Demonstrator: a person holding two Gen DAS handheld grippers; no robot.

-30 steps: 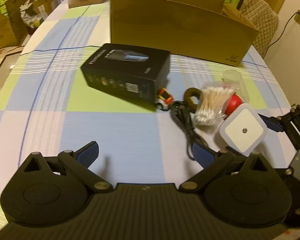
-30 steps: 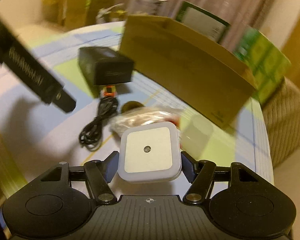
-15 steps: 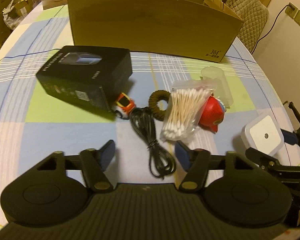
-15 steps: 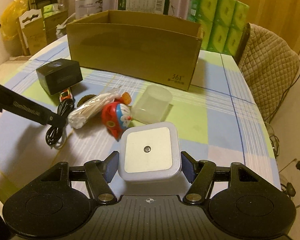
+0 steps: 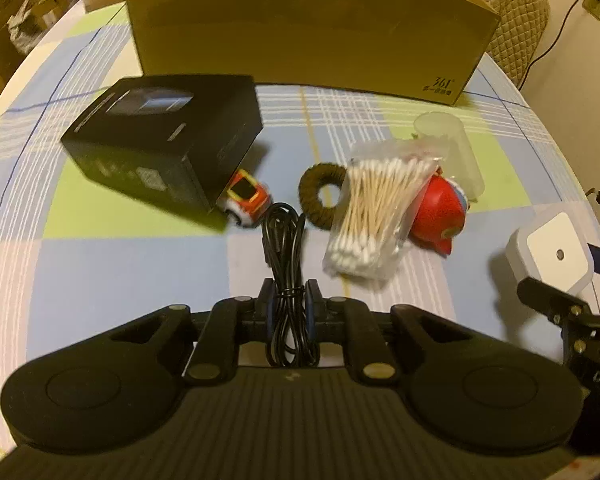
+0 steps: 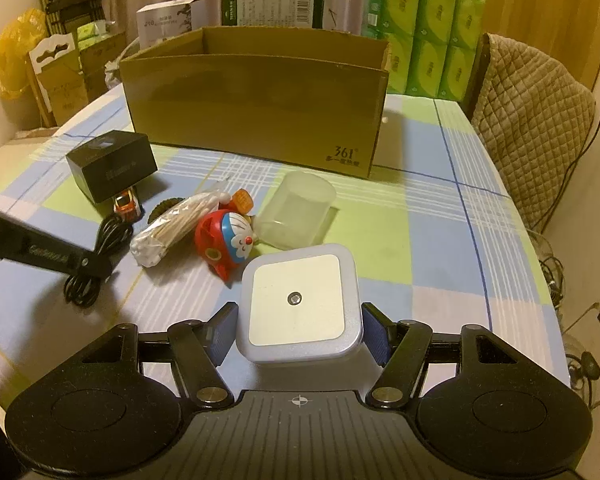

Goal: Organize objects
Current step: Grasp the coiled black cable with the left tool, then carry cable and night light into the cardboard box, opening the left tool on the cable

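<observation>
My left gripper (image 5: 290, 300) is shut on a coiled black cable (image 5: 284, 240) lying on the checked tablecloth; the cable also shows in the right wrist view (image 6: 100, 252). My right gripper (image 6: 298, 330) is shut on a white square night light (image 6: 298, 300), held above the table; it also shows at the right in the left wrist view (image 5: 552, 252). An open cardboard box (image 6: 256, 108) stands at the back. A black box (image 5: 164, 136), a toy car (image 5: 246, 198), a brown ring (image 5: 320, 194), a bag of cotton swabs (image 5: 376, 216), a red Doraemon toy (image 6: 224, 240) and a clear cup (image 6: 296, 210) lie in front of it.
A quilted chair (image 6: 532, 120) stands at the right of the table. Green tissue packs (image 6: 424, 40) and cartons (image 6: 276, 4) stand behind the cardboard box. More boxes and bags (image 6: 60, 68) stand at the far left. The table edge (image 6: 556, 320) curves near on the right.
My left gripper has moved right over the black cable and shut on it. My right gripper still holds the night light and has swung to face the cardboard box.
</observation>
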